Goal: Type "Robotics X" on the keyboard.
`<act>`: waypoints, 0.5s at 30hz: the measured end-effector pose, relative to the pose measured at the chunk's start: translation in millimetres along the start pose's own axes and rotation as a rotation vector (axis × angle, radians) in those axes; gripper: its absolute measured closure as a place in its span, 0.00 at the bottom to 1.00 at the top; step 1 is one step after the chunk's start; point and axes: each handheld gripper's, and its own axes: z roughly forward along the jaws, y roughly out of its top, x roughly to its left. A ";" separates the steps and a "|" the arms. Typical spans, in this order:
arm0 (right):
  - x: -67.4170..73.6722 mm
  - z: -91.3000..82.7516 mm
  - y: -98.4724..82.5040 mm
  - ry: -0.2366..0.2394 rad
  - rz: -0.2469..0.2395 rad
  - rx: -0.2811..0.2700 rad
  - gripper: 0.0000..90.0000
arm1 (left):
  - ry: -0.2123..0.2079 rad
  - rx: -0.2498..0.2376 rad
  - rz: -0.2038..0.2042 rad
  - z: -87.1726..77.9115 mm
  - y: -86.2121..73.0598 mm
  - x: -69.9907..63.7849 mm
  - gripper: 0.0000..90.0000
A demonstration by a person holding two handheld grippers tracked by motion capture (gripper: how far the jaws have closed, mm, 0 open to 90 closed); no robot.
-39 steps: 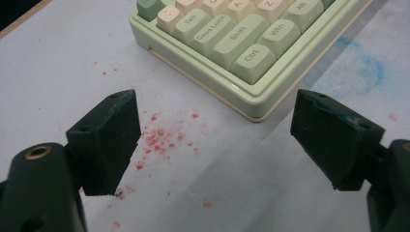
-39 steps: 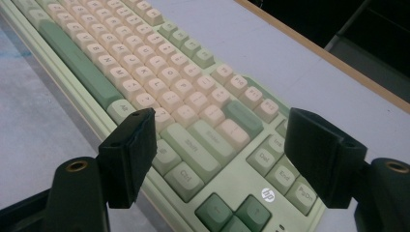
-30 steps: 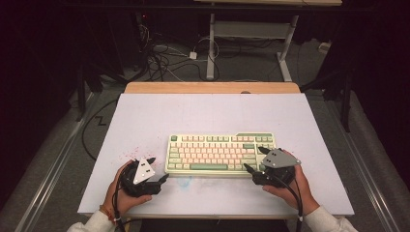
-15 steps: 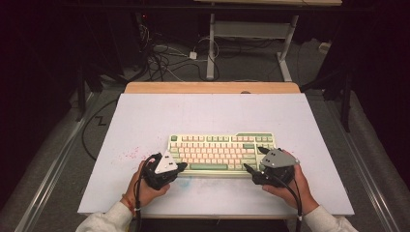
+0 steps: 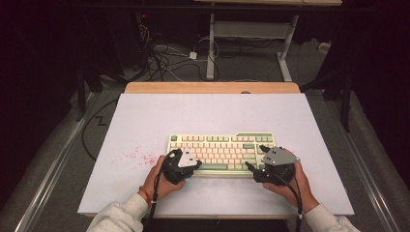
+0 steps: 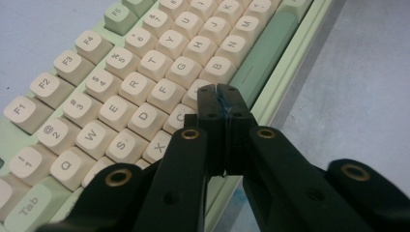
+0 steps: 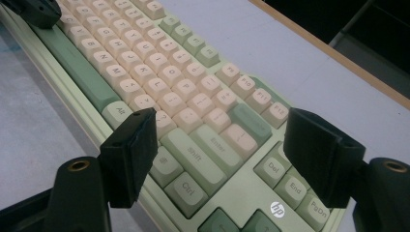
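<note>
A pale green keyboard (image 5: 220, 147) with cream keys lies near the front of the white table (image 5: 212, 113). My left gripper (image 5: 197, 164) is shut with nothing between its jaws. Its joined tips (image 6: 222, 96) hover over the bottom letter row, next to the green space bar (image 6: 266, 53). My right gripper (image 5: 256, 157) is open at the keyboard's right end. In the right gripper view (image 7: 227, 145) one jaw stands over the front edge by the Alt key and the other over the far right corner, with Shift and Enter between them. The left gripper (image 7: 29, 9) shows there at the top left.
Pink-red specks (image 5: 138, 157) stain the table left of the keyboard. A wooden strip (image 5: 212, 88) runs along the table's far edge. Beyond it are cables (image 5: 164, 60) on the floor and a metal stand (image 5: 251, 29). The table's front edge (image 5: 212, 212) lies close under both hands.
My left hand has moved right across the table, from beside the keyboard's left end onto its front left keys. The right hand and the keyboard have stayed put.
</note>
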 end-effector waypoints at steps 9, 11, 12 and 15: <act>-7.7 -2.9 -1.8 0.001 0.023 0.007 0.55 | 0.015 -0.020 0.016 -6.0 1.7 -2.5 0.79; -10.9 -3.8 -2.3 0.017 0.036 0.006 0.66 | 0.022 -0.042 -0.006 -8.6 -0.1 0.0 0.70; -12.3 -3.8 -2.3 0.027 0.047 0.011 0.71 | 0.027 -0.045 -0.007 -9.6 -0.6 0.7 0.68; -14.8 -1.2 -1.3 0.062 0.053 0.028 0.83 | 0.043 -0.069 -0.010 -13.9 -2.7 2.6 0.56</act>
